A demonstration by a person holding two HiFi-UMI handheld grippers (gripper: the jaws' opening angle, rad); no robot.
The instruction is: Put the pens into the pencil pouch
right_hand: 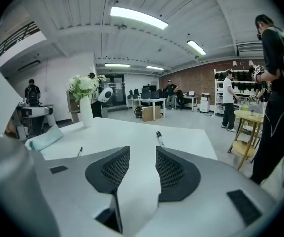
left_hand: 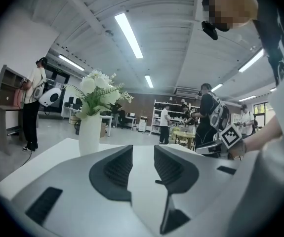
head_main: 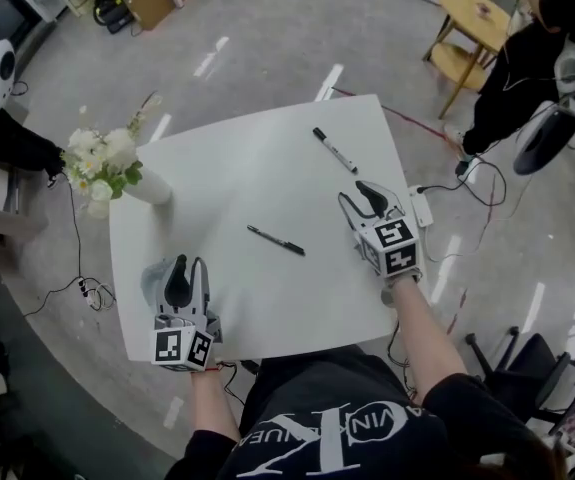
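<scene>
My left claw [head_main: 189, 265] and right claw [head_main: 359, 196] gape empty over the white square table [head_main: 257, 173] — slim black pen [head_main: 275, 240] mid-table, black-capped white marker [head_main: 335, 150] near its far edge.

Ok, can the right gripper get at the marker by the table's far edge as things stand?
Probably yes: the right gripper is open and empty, and the marker lies just ahead of it on the bare table, with nothing between them.
</scene>
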